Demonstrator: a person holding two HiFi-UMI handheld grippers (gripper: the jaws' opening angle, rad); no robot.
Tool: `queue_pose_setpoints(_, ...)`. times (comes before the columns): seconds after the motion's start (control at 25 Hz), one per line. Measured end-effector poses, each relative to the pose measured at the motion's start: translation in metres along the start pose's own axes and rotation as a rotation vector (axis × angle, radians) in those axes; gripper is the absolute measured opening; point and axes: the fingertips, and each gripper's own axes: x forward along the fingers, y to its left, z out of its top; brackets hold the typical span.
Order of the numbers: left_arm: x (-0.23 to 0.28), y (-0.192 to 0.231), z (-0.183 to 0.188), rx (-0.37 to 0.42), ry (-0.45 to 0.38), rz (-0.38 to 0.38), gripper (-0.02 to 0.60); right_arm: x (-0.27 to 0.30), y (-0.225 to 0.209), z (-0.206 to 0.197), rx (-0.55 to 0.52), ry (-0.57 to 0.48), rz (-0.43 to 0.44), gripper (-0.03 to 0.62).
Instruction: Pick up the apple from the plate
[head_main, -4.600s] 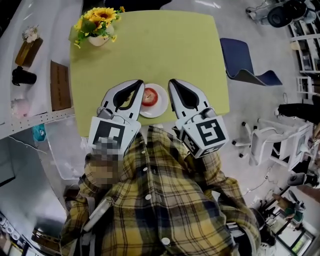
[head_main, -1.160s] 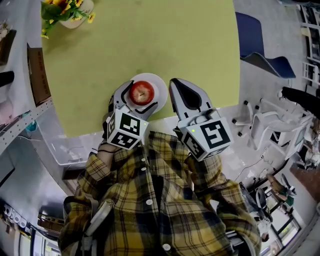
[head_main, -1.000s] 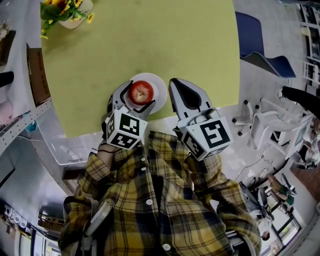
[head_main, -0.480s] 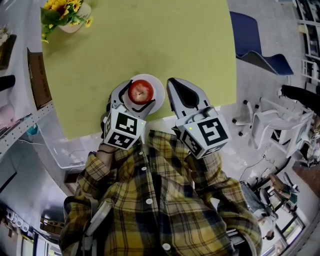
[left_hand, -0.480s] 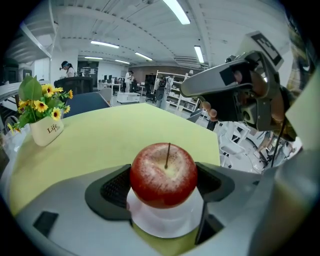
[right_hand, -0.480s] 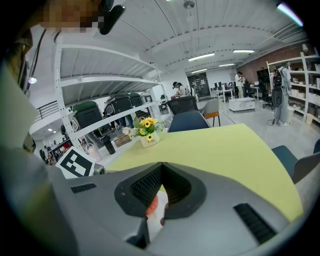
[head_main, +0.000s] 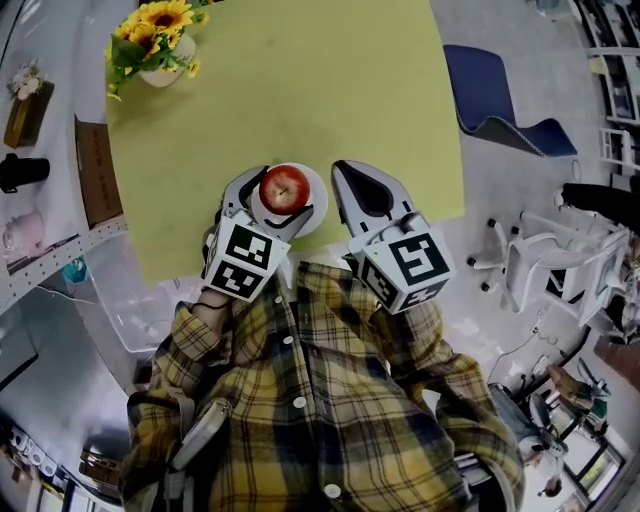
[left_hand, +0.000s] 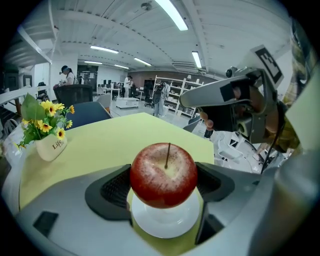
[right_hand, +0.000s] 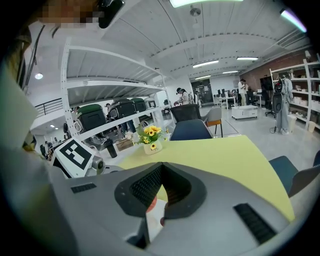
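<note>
- Left claw (left_hand: 163, 186) — jaws wide, pressed on the apple (left_hand: 163, 170), which sits between its pads, just above the white plate (left_hand: 167, 224).
- Right claw (right_hand: 160, 168) — jaws together, empty; the apple lies to its left.

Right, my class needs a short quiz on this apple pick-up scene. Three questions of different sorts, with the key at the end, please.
1. Multiple choice: which gripper is shut on the apple?
A. left gripper
B. right gripper
C. neither

2. True or false: the right gripper has its jaws together with nothing held between them.

3. Short answer: in the head view, what stands at the far left corner of the table?

Key
1. A
2. True
3. A vase of sunflowers
</note>
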Motion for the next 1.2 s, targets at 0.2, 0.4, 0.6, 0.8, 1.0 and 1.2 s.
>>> queue_pose_setpoints(0.2, -0.023, -0.005, 0.022, 0.009, -0.017, 0.005, 0.408, -0.013, 0.01, 0.013, -0.018, -0.024, 0.024, -0.003)
queue_pose_setpoints(0.4, -0.043, -0.003, 0.041, 0.046, -0.042, 0.015, 0.408, -0.016, 0.021, 0.027, -0.057, -0.046, 0.05, -0.003)
queue_pose_setpoints(0.6, -0.065, -0.013, 0.056, 0.061, -0.058, 0.012, 0.408, -0.025, 0.032, 0.037, -0.085, -0.058, 0.072, -0.003)
queue_pose_setpoints(0.8, -0.087, -0.017, 0.068, 0.073, -0.073, 0.015, 0.408, -0.031, 0.04, 0.045, -0.115, -0.073, 0.089, -0.003)
queue_pose_setpoints(1.0, -0.101, -0.016, 0.077, 0.075, -0.095, 0.017, 0.408, -0.031, 0.045, 0.05, -0.12, -0.075, 0.093, -0.003)
queue_pose_setpoints(1.2, -0.103, -0.018, 0.077, 0.068, -0.107, 0.017, 0.408, -0.03, 0.051, 0.05, -0.138, -0.076, 0.114, -0.003)
